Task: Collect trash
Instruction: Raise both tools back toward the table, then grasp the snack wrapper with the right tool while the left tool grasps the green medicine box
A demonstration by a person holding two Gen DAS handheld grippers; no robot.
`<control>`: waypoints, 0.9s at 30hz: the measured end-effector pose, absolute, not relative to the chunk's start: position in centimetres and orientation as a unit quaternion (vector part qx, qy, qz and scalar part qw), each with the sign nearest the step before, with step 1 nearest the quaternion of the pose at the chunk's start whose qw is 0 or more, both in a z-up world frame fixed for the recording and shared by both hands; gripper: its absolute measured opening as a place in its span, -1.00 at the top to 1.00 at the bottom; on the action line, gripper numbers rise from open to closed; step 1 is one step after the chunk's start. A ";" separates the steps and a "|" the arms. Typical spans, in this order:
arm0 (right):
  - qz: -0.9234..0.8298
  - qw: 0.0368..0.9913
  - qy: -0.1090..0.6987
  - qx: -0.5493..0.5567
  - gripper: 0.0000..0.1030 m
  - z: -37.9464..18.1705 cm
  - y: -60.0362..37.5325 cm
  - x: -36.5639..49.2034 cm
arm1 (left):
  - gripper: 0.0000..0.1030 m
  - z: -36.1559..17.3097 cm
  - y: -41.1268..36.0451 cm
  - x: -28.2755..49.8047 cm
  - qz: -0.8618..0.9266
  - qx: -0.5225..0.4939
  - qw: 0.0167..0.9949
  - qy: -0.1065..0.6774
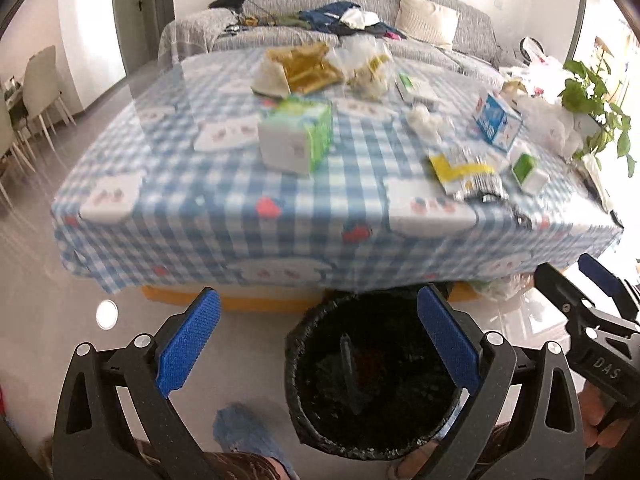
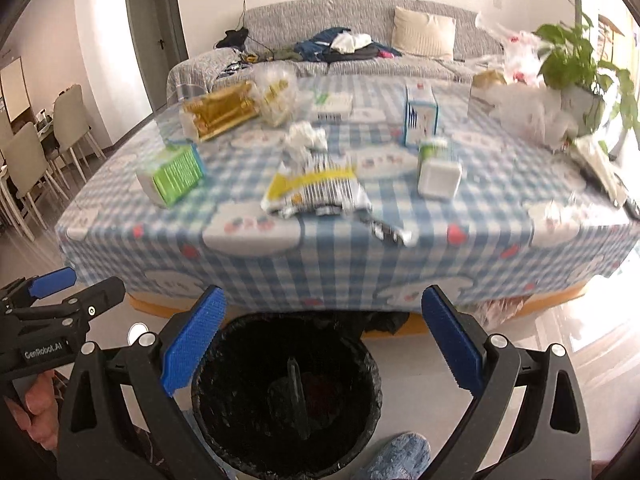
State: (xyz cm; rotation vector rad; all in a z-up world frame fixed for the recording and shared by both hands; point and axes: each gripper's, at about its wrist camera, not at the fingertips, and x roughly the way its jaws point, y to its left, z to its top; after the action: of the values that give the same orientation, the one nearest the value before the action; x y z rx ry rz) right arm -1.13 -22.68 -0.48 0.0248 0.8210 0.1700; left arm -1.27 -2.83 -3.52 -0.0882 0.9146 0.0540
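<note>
Both the left gripper and the right gripper hung spread wide and empty above the bin. The wrapper lay ahead on the table (near its front edge), long axis crosswise, likely closer to the right gripper.

This is a lived-in home, its sitting room opening onto a dining corner. A long sofa under a grey woven cover runs along the back wall, strewn with loose clothes and a cream cushion. In front of it stands a low table draped in a blue-and-white checked cloth with cartoon prints. Pale upholstered dining chairs line up at the left, a leafy green potted houseplant sits at the right, and a grey-green interior door breaks the white wall.
</note>
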 end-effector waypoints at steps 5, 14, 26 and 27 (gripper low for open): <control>0.076 0.914 0.398 0.006 -0.83 1.2 -22.6 1.2 | -0.87 -2.2 -1.6 1.0 0.029 -0.048 0.895 0.442; 0.075 0.906 0.416 0.003 -0.83 1.2 -21.7 6.3 | -0.86 -1.6 -0.6 6.3 0.031 -0.039 0.894 0.446; 0.073 0.887 0.456 -0.001 -0.76 -2.3 -19.8 12.1 | -0.84 -3.4 1.2 13.5 0.035 -0.036 0.882 0.469; 0.071 0.886 0.458 -0.003 -0.76 -2.5 -19.7 12.6 | -0.83 -3.6 1.3 13.8 0.034 -0.036 0.881 0.471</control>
State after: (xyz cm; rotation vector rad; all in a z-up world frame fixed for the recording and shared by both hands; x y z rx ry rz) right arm 12.55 -19.66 -2.51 -0.0070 0.9532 0.1467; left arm 13.80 1.26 -3.61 -0.0751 0.9809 0.0702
